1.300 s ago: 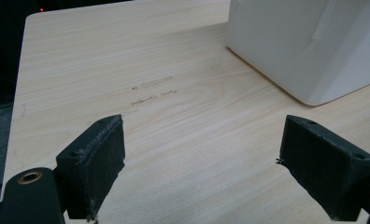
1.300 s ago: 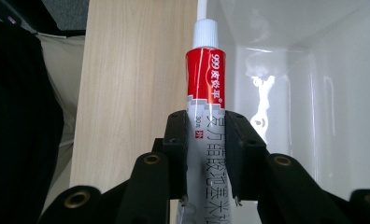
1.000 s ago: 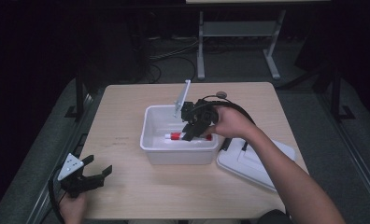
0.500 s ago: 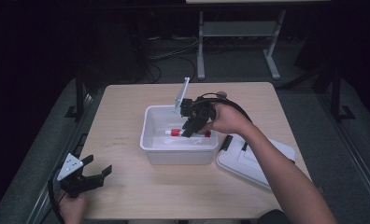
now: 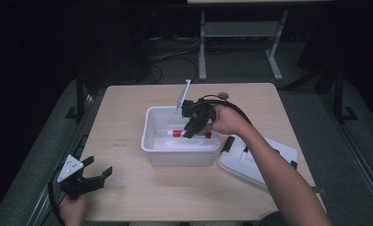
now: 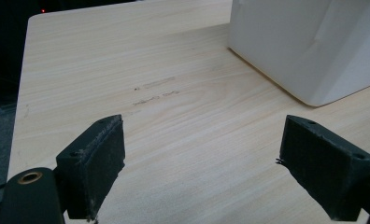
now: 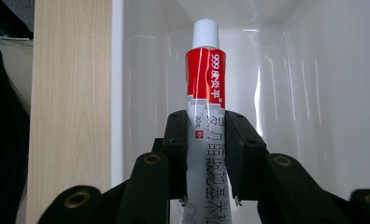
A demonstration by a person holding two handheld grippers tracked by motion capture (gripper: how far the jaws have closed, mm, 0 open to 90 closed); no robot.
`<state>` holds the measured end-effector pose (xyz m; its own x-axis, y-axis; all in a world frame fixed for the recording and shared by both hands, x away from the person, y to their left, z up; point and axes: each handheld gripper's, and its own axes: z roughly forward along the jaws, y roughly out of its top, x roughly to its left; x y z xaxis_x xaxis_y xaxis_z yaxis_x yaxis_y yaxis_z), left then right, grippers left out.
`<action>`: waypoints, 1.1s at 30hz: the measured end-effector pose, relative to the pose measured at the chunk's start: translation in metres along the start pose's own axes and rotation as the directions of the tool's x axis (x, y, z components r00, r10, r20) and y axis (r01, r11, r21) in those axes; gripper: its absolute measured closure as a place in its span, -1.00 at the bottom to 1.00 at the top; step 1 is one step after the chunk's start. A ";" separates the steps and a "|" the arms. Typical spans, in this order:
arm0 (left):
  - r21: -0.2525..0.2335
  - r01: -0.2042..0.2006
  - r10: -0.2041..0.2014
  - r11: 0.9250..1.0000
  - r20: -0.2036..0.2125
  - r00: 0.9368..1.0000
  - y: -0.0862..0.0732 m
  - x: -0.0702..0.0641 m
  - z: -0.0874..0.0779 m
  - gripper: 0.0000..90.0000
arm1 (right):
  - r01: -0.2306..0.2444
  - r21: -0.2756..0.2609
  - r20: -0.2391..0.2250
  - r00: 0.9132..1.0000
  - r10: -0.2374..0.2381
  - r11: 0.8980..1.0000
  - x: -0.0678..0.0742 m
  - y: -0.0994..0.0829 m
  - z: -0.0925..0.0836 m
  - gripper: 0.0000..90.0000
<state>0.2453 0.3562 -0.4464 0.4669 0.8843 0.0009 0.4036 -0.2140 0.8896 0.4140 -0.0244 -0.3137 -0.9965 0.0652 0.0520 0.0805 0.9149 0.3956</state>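
A red-and-white ointment tube (image 7: 205, 70) with a white cap is clamped between the pads of my right gripper (image 7: 205, 123), cap pointing away from me. In the high view the right gripper (image 5: 191, 129) reaches down into the white plastic bin (image 5: 149, 141) at the table's middle. The tube (image 5: 179, 133) lies low over the bin's floor, cap towards the left. Whether it touches the floor I cannot tell. My left gripper (image 5: 96, 175) rests at the table's front left corner, jaws wide apart. Between them is bare wood (image 6: 202, 158), and the bin's corner (image 6: 304, 42) stands ahead.
The bin's white lid (image 5: 262, 157) lies flat to the right of the bin, partly under the person's forearm. A small round object (image 5: 222, 95) sits near the table's back edge. Dark floor, cables and a metal stand surround the wooden table (image 5: 123, 117).
The right gripper has sunk a little lower into the bin and shifted slightly left, still holding the tube. The left gripper has stayed where it was.
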 end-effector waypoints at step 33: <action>-0.001 -0.002 0.002 1.000 -0.007 1.000 0.000 0.000 0.000 -0.70 | -0.040 0.036 -0.035 0.999 0.041 0.999 -0.001 -0.018 0.043 0.57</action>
<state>0.2450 0.3562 -0.4460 0.4622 0.8868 0.0055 0.4018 -0.2149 0.8901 0.4125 -0.0243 -0.3600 -0.9910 0.0886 0.1007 0.1193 0.9253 0.3599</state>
